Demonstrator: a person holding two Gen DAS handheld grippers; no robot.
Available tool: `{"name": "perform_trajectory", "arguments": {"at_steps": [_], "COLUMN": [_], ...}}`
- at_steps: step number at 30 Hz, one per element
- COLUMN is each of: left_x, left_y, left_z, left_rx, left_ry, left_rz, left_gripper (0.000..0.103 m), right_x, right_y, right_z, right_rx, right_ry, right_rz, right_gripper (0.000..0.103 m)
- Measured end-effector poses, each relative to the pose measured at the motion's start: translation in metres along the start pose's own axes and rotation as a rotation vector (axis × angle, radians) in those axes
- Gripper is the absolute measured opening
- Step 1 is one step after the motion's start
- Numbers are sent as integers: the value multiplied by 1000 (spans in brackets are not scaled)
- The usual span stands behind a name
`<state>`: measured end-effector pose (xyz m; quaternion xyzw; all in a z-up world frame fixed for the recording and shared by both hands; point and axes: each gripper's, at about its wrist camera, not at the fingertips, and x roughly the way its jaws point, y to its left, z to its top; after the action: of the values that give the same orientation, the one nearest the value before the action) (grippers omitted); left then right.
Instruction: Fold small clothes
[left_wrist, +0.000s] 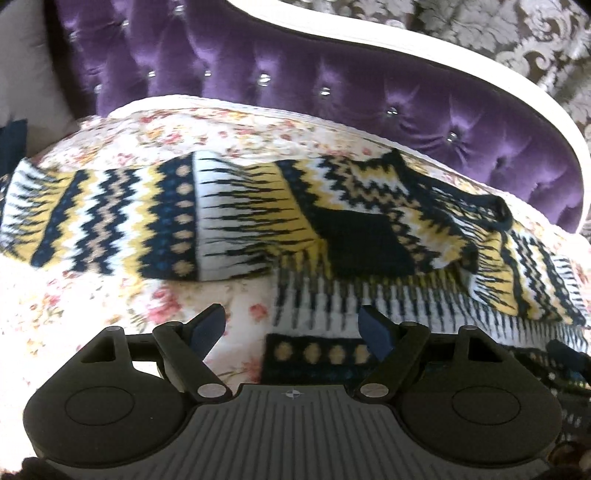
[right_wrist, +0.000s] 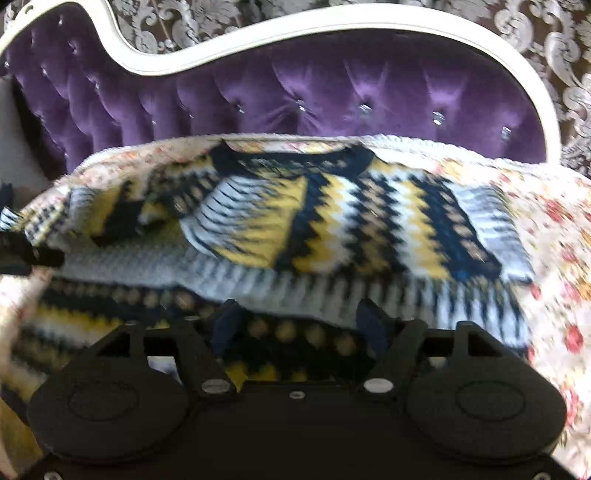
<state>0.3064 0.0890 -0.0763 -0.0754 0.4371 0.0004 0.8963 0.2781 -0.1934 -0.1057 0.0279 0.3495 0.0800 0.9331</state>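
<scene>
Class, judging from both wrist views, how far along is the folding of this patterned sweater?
Done: one sleeve already lies folded across the sweater on the floral bedspread. In hand: nothing; the left gripper and right gripper are open, hovering near the hem. Left: the other sleeve is spread out, and the body is unfolded.

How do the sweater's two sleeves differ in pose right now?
In the left wrist view, the left sleeve lies stretched straight out across the floral bedspread, flat and clear of the body. The right sleeve is folded in, lying slantwise on top of the sweater, its cuff end near the right edge of the garment. The first rests on the bedspread, the second on knit. Both show the same navy, yellow and white zigzag pattern.
</scene>
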Motion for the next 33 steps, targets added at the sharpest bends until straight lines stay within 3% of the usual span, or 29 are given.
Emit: {"name": "perform_trajectory", "arguments": {"at_steps": [3, 6, 11, 15, 18, 19, 21, 22, 23, 24, 29, 31, 33], "left_x": [8, 16, 41, 69, 72, 73, 72, 70, 68, 67, 42, 40, 45], "left_y": [-5, -8, -19, -31, -44, -49, -57, -61, -65, -69, -69, -59, -46], "left_z": [10, 29, 60, 68, 68, 68, 69, 69, 69, 69, 79, 86, 89], "left_rx": [0, -11, 4, 18, 83, 101, 121, 132, 153, 181, 226, 215, 185], "left_ry": [10, 2, 30, 112, 93, 97, 78, 62, 48, 44, -62, -61, -45], "left_rz": [-6, -8, 7, 10, 38, 26, 18, 31, 49, 43, 90, 119, 94], "left_gripper": [78, 78, 78, 78, 78, 75, 40, 34, 11, 6, 6, 6, 6], "right_x": [1, 2, 3, 5, 5, 5, 5, 5, 5, 5, 4, 5, 4], "right_y": [4, 9, 0, 3, 1, 0, 0, 0, 0, -1, -1, -1, -1], "right_z": [-4, -7, -11, -14, -14, -14, -14, -14, -14, -14, -14, -14, -14], "right_rx": [-39, -81, -36, -43, -32, -30, -31, -30, -28, -27, -23, -22, -21], "right_ry": [-7, -14, -35, -45, -51, -52, -55, -56, -57, -58, -61, -61, -62], "right_rz": [10, -9, 33, 24, 35, 37, 35, 36, 37, 38, 41, 42, 42], "right_gripper": [103, 103, 103, 103, 103, 103, 103, 103, 103, 103, 103, 103, 103]}}
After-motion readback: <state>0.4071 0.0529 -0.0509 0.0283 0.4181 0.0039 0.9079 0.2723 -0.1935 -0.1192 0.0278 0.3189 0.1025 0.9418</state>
